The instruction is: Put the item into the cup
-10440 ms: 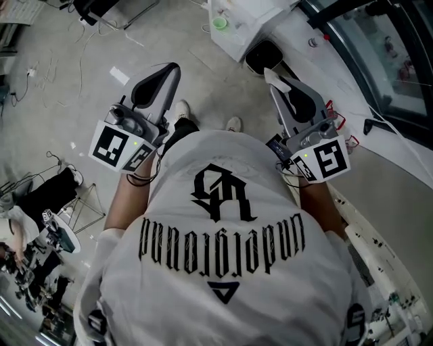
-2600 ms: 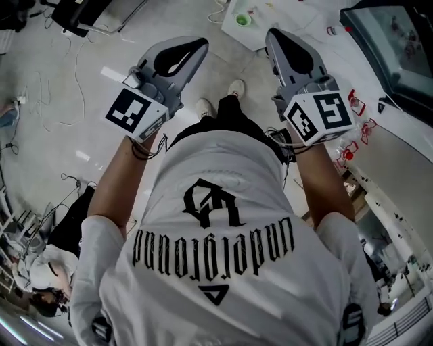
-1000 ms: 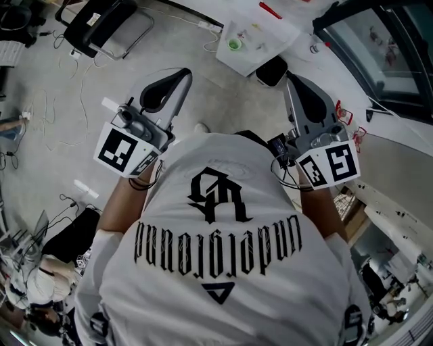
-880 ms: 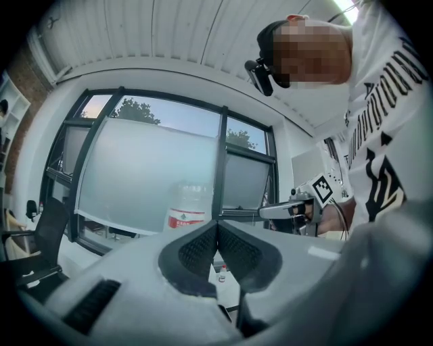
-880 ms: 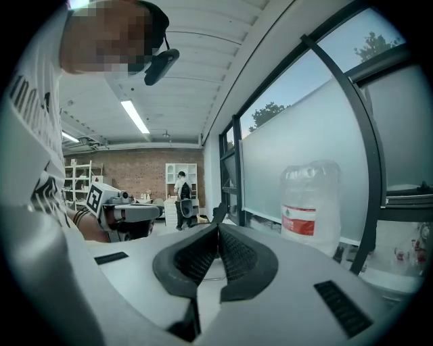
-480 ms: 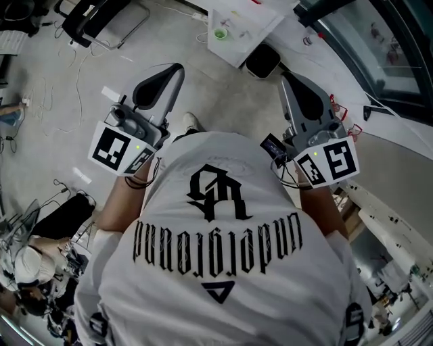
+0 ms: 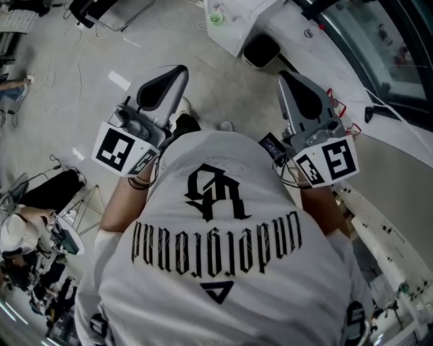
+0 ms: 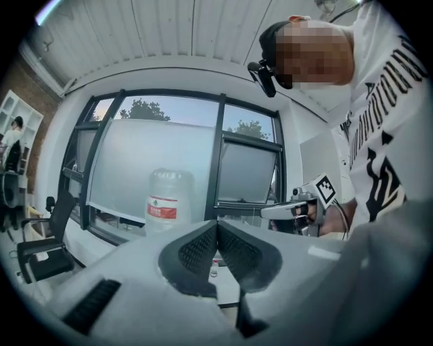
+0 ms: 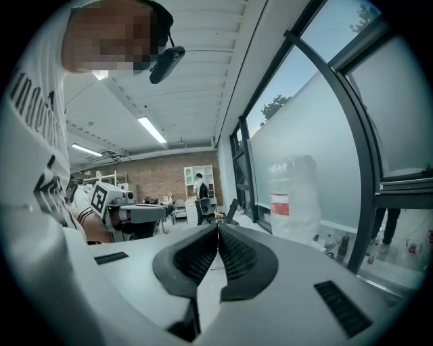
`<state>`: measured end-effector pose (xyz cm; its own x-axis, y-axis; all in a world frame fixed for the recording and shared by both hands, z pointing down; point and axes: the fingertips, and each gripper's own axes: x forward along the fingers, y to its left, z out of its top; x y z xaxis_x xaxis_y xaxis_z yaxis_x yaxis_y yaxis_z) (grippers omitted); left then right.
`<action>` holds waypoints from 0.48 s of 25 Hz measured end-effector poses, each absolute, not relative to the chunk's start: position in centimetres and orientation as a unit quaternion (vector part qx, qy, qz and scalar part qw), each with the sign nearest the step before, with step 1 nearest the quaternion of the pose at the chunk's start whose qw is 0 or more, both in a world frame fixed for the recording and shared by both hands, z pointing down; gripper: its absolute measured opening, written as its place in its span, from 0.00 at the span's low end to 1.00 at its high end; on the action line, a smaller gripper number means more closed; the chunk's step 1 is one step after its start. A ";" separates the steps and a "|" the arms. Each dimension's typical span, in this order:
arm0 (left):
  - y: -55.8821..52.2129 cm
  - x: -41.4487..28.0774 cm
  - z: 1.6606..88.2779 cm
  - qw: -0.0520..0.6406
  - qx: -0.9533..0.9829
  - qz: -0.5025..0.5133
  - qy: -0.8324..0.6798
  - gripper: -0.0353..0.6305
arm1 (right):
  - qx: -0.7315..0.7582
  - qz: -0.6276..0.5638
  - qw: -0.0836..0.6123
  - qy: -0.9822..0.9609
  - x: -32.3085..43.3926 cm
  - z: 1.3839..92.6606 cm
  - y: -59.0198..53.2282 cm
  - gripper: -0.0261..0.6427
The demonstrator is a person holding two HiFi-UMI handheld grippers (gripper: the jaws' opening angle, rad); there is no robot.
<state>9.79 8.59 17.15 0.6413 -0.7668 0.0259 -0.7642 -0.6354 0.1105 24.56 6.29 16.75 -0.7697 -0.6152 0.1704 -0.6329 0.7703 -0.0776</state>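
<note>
Concrete floor [image 7: 81,81] fills most of the head view, w/ cables [image 7: 61,74] strewn on it. A person [image 7: 216,236] in a white printed T-shirt stands on it, one gripper in each hand.

The white table [image 7: 233,34] at the top of the head view, ahead of the person, is the ref. point for the rest.
- **Window:** big window [image 8: 162,149] w/ dark frames runs along the far side of the table.
- **Water jug:** large water jug [image 8: 169,199] w/ red label stands past the table, against that window.
- **Bin:** black bin [image 7: 262,49] sits just beside the table, at its right-hand end.
- **Grippers:** left gripper [image 7: 181,69] and right gripper [image 7: 283,76] are held roughly level, side by side but apart. Both are well short of the table and point twd it. Jaws of each are pinched fully together, nothing btwn them.
- **Cup:** small green cup [image 7: 216,18], prob. the task's cup, stands on the table nr its left edge, well apart from both grippers.
- **Item:** too small to pick out on the tabletop.
</note>
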 end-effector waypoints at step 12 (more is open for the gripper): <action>13.5 11.2 17.7 0.072 0.908 -0.004 -0.413 0.08 | 0.319 0.081 0.072 -0.942 24.6 18.3 11.1 0.06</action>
<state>11.18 13.50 17.71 0.6589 -0.7504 0.0521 -0.7492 -0.6485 0.1350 24.64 11.11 18.28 -0.7861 -0.5887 0.1882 -0.6123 0.7833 -0.1073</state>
